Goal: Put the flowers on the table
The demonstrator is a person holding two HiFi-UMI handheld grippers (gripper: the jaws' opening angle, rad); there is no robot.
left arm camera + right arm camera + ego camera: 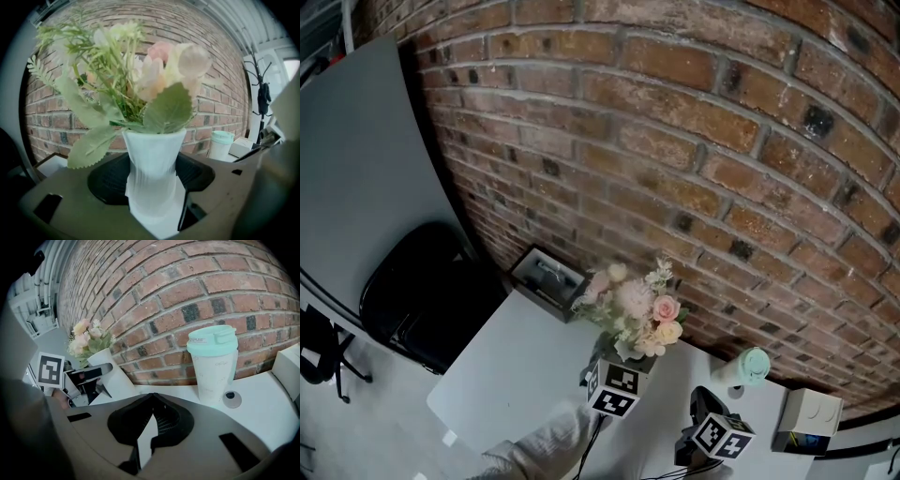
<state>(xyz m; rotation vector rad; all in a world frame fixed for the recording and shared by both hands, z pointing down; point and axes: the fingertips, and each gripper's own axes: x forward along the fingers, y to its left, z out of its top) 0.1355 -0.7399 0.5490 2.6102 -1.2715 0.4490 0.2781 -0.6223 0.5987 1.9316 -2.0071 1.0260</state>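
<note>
Left tool (153, 199) clamped on the white vase (152, 157) of flowers (634, 311), above the surface (511, 370) near the brick wall. I'd keep it upright, lower it straight and let go only once the base sits flat. Right tool (149, 425) has its jaws together, empty. Only the head view shows free surface at 9 o'clock of the vase; the left gripper view shows the grip, not the base.

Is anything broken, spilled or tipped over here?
No, nothing stands out. The white vase looks whole, with the flowers standing in it, and the left gripper is shut on it. The cup with the mint lid stands upright on the table by the brick wall, and no spill shows.
</note>
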